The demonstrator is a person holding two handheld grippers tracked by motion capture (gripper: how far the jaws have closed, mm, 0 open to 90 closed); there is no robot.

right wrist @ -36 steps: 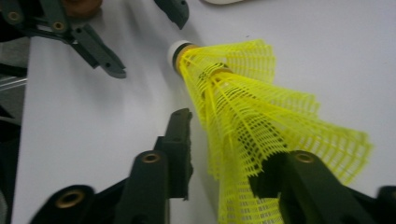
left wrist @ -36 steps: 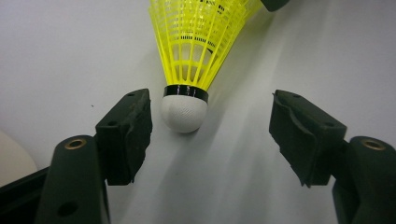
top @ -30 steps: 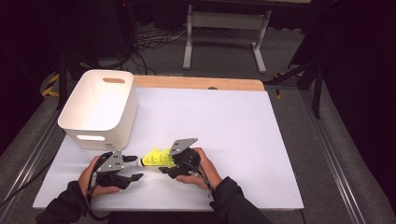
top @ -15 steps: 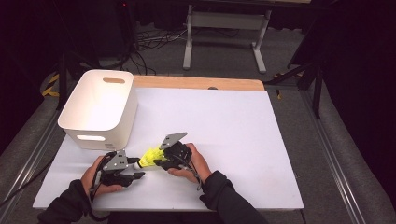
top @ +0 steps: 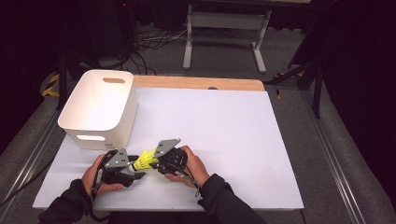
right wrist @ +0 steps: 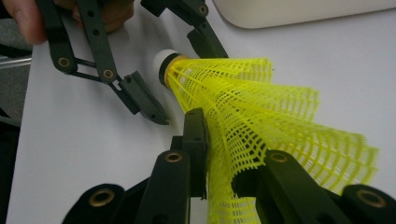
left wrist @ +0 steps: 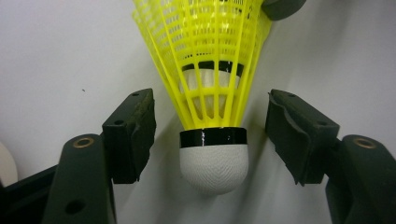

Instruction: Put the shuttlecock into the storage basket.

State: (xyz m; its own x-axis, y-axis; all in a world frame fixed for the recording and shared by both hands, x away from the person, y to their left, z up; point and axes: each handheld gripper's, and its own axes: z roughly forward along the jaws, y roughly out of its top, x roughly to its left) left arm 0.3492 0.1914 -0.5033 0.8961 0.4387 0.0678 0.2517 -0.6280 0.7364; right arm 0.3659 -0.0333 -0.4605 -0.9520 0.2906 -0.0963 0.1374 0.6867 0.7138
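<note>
Bright overhead light blows out the white table (top: 224,135) and glares on the bin (top: 95,109), the room beyond falls into near-black, and shadows are soft, while both gripper views blur at their near edges.

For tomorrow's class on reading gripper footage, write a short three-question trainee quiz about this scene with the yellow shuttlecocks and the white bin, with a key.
1. Multiple choice: what does the right gripper clamp? A) the cork tip B) the yellow mesh skirts C) the bin's rim
2. True or false: the left gripper has its pads pressed on the white cork.
3. Short answer: where does the white bin stand on the table?

Key
1. B. Its jaws, which have just been closing, squeeze the skirts of the stacked shuttlecocks.
2. False. The pads stand apart on either side of the cork without touching it.
3. At the table's left side, beyond the left gripper, upright and open at the top.
</note>
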